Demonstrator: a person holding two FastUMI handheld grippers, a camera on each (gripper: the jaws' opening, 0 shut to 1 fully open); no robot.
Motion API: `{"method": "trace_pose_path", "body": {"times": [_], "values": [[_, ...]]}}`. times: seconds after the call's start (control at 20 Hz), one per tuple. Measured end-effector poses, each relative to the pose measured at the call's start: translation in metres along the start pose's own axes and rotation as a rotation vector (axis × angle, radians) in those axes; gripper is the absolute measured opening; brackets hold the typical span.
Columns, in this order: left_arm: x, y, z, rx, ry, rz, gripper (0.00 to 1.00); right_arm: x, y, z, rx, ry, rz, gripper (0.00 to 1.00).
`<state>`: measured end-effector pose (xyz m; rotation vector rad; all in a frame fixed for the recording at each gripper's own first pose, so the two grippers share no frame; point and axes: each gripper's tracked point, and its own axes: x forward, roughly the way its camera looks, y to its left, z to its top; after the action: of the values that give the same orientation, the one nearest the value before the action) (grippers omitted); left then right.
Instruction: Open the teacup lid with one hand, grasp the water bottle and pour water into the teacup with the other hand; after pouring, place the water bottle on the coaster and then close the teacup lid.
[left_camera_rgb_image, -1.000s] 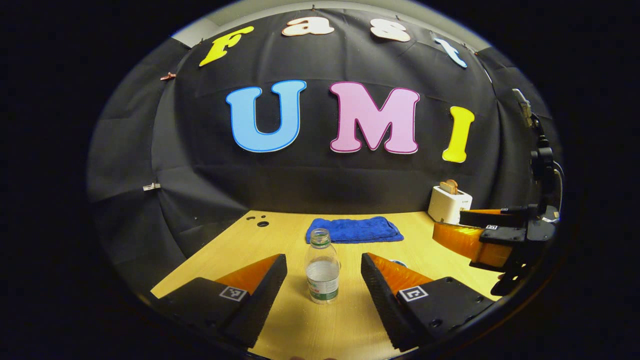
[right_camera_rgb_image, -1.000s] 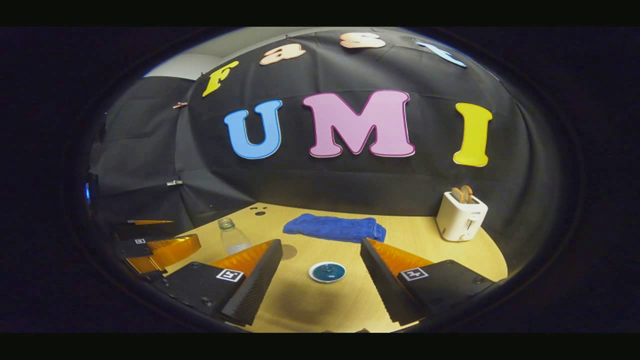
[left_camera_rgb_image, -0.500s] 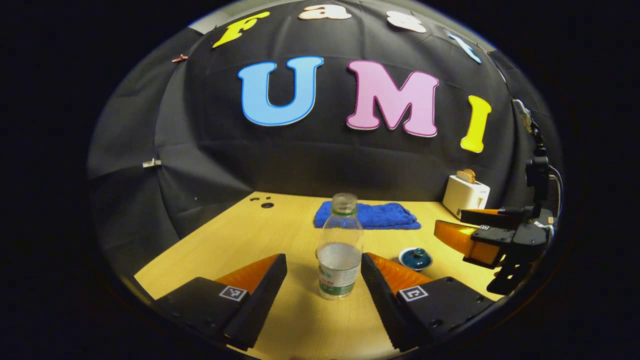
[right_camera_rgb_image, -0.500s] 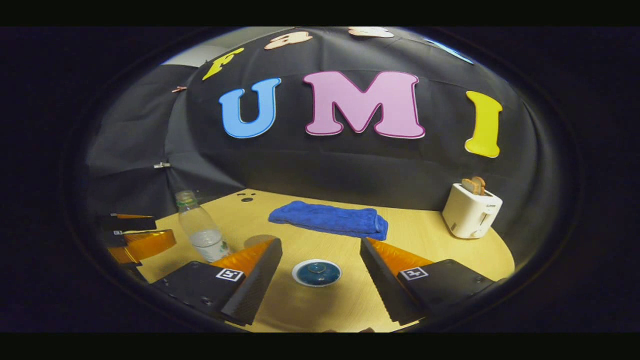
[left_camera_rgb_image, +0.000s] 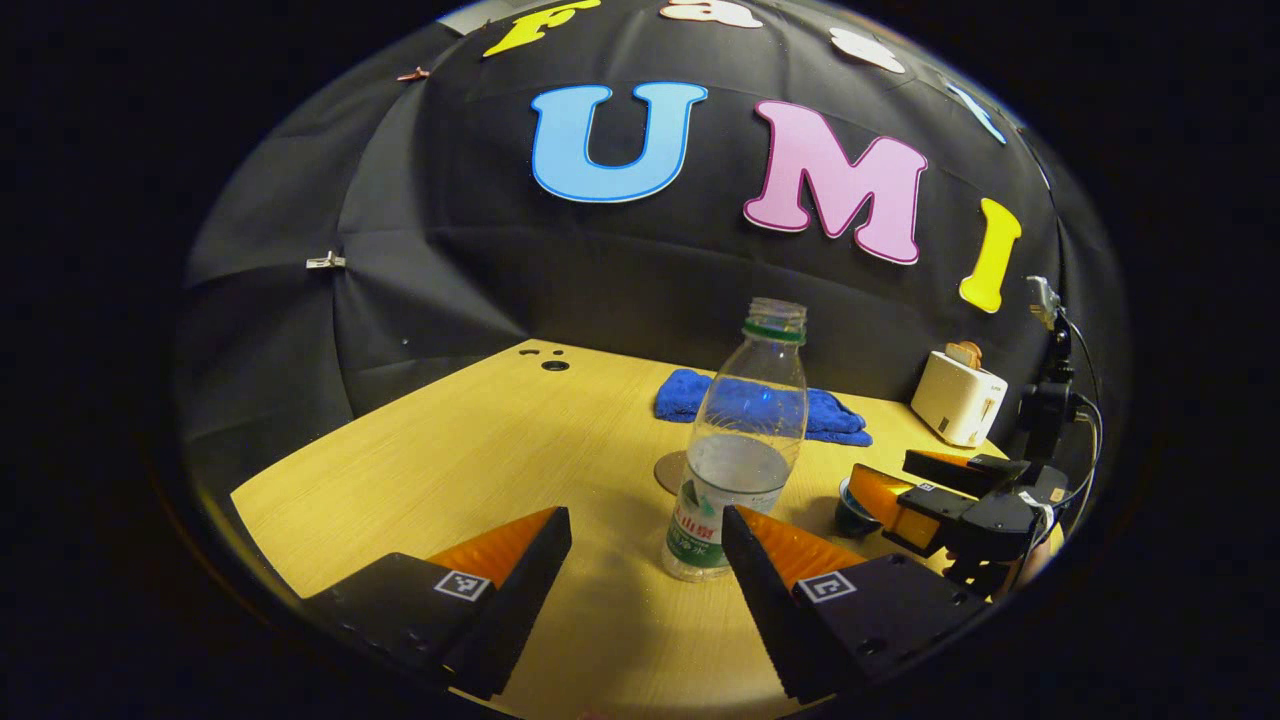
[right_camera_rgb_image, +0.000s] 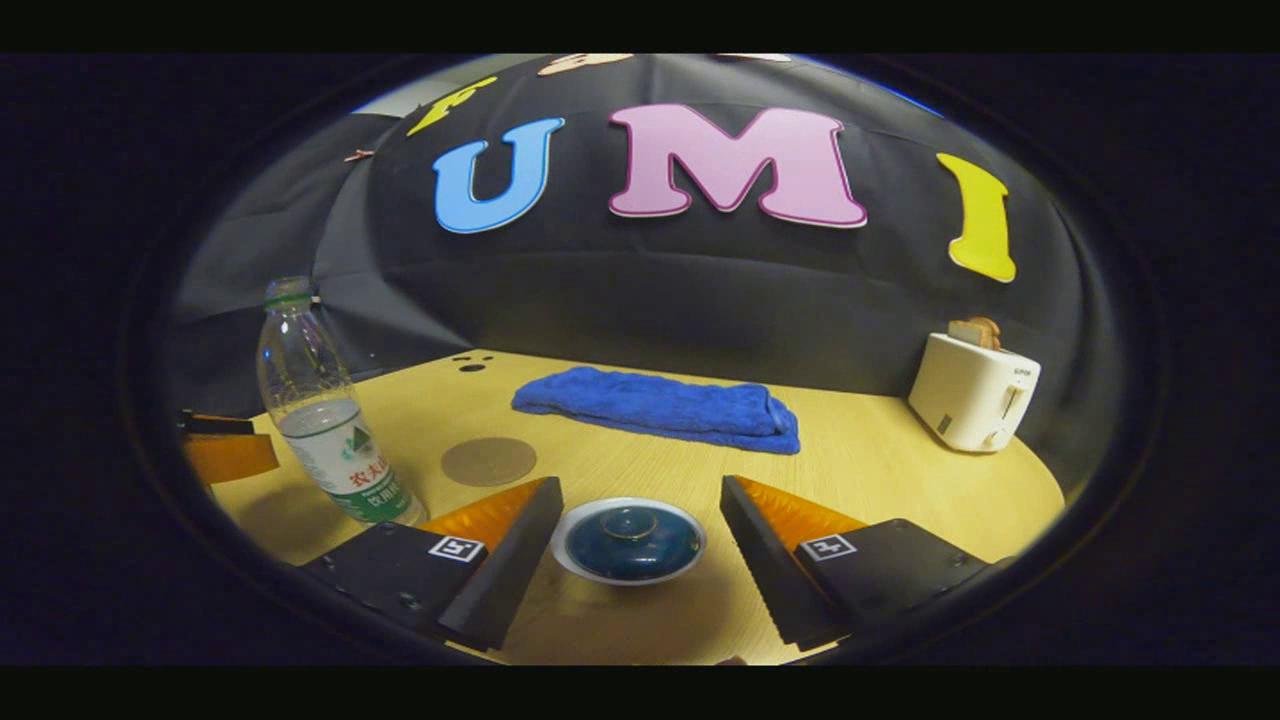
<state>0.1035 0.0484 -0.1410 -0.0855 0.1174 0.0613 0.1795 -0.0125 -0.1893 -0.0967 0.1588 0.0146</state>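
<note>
both grippers' jaws stand wide, left gripper (left_camera_rgb_image: 645, 560) at the water bottle (left_camera_rgb_image: 740, 440), right gripper (right_camera_rgb_image: 640, 545) around the teacup lid (right_camera_rgb_image: 628, 540).

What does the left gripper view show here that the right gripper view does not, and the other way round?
Left gripper view: the left gripper, open, with the uncapped water bottle standing upright between its fingers, and the right gripper seen from the side, low by the teacup.
Right gripper view: the teacup lid with its knob, seen from above between that gripper's open fingers, and the whole bare coaster.
Shared: the bottle, the blue towel, the toaster and the table.
</note>
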Motion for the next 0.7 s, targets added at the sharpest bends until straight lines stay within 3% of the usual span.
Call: {"method": "trace_pose_path", "body": {"times": [0.15, 0.3, 0.35, 0.5, 0.65, 0.7], "values": [[-0.001, 0.007, -0.015, 0.016, 0.023, 0.01, 0.96, 0.004, 0.001, -0.003, -0.013, 0.0, -0.002, 0.98], [-0.001, 0.009, -0.022, 0.019, 0.038, 0.004, 0.96, 0.005, 0.005, -0.001, -0.025, -0.011, 0.007, 0.89], [-0.001, 0.01, -0.022, 0.021, 0.038, 0.005, 0.96, 0.006, 0.006, -0.001, -0.028, -0.011, 0.008, 0.91], [0.001, 0.009, -0.022, 0.01, 0.038, -0.001, 0.95, 0.006, 0.009, -0.006, -0.029, 0.009, 0.013, 0.71], [0.005, 0.009, -0.02, 0.005, 0.032, -0.005, 0.96, 0.009, 0.009, -0.004, -0.04, 0.009, 0.008, 0.68], [0.006, 0.01, -0.019, 0.005, 0.03, -0.005, 0.96, 0.008, 0.01, -0.004, -0.04, 0.014, 0.013, 0.53]]}}
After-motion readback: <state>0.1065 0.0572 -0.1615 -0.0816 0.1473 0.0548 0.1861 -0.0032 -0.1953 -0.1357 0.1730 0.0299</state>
